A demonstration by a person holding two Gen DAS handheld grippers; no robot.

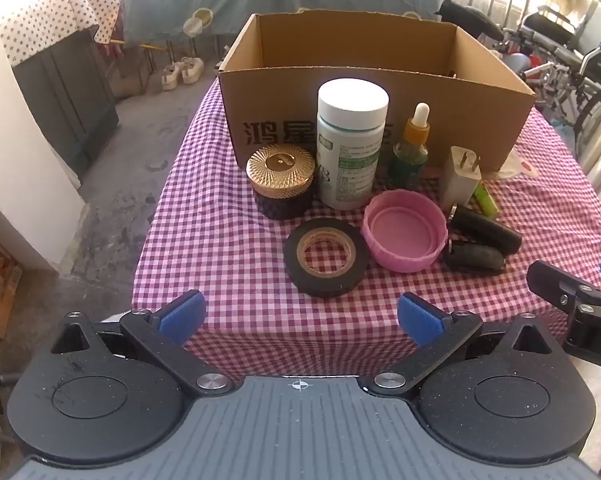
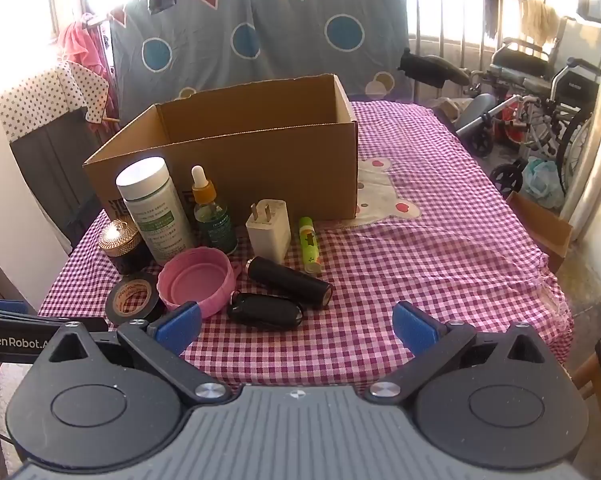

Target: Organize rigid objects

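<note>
Cardboard dominates the scene: an open box (image 1: 380, 80) stands at the back of a table (image 1: 220, 240) draped in purple gingham, with nothing visible inside it from these angles. Ranged in front of it, left to right, are a gold-lidded jar (image 1: 281, 180), a roll of black tape (image 1: 325, 256) lying flat, a tall white bottle (image 1: 350, 140), a pink lid (image 1: 404, 232) resting open side up, a green dropper bottle (image 1: 411, 148), a white charger (image 1: 462, 176) standing upright, and two dark cylinders (image 1: 482, 240) lying on their sides beside a green battery (image 2: 309, 244). The left gripper (image 1: 300, 316) hovers at the near edge with its blue pads spread wide and empty; the right gripper (image 2: 296, 326) is likewise splayed, holding nothing. Nothing appears packed yet. A sound start would be the nearest pieces, taking the tape across its rim and keeping clear of the upright bottles, which look easy to topple.
</note>
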